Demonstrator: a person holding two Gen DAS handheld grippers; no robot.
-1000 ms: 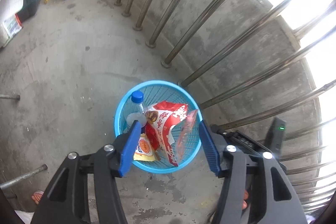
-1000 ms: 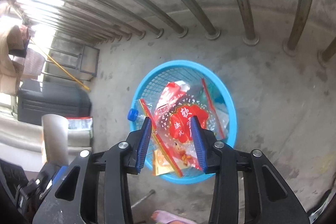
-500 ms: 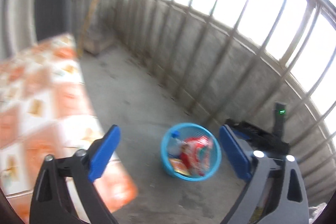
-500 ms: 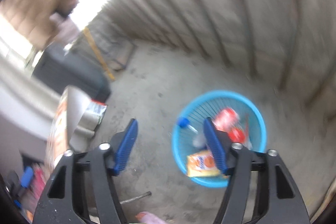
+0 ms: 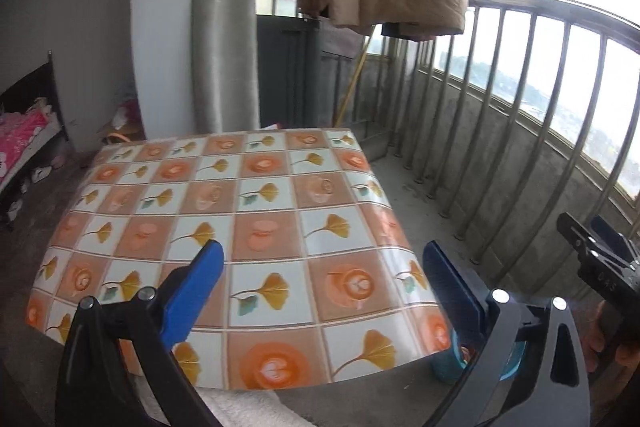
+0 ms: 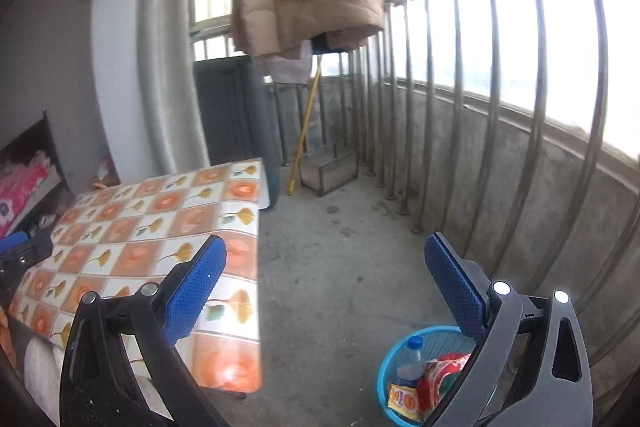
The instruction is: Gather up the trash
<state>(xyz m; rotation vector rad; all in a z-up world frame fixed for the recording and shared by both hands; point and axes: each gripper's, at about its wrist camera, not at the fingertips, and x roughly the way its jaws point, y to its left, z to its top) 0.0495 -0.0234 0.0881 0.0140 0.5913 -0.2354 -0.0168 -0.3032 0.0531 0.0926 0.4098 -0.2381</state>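
Left wrist view: left gripper spread wide, empty, above patterned table; blue basket partly hidden at floor level beside table.

Right wrist view: right gripper spread wide, empty; basket on floor near railing, containing bottle and wrappers.

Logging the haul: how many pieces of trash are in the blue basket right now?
3 visible in the basket: a bottle at the left, a red wrapper in the middle, a yellow packet in front. The right tool hides part, so more may be there.
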